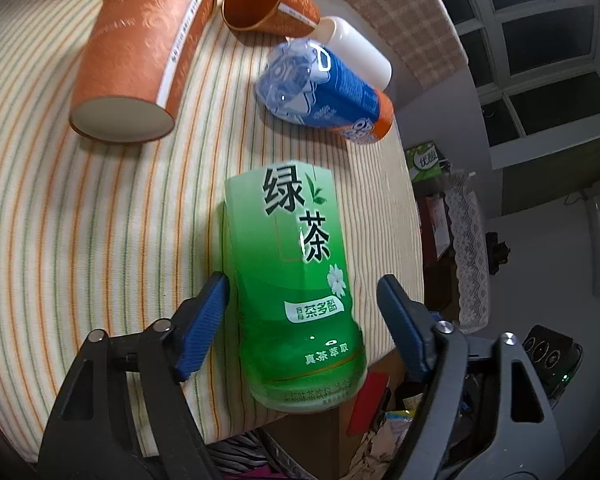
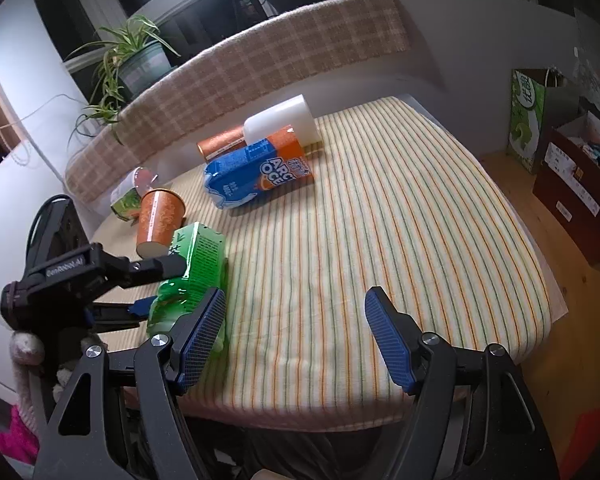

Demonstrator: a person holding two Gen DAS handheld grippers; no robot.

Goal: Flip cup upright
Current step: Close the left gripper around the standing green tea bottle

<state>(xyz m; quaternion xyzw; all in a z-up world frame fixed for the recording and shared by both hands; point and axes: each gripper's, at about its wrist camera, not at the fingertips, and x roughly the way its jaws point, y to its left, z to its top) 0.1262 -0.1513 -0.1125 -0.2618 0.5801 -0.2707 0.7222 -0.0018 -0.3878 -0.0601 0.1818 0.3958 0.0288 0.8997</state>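
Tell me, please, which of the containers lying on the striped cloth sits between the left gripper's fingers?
The green tea bottle, nearest the table's front edge, lies between the open left gripper; the orange cups and blue bottle lie farther back.

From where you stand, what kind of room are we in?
Most likely a lived-in home room at night: a potted plant by dark windows, a plaid blanket behind a table in striped cloth, and cluttered boxes on the wooden floor.
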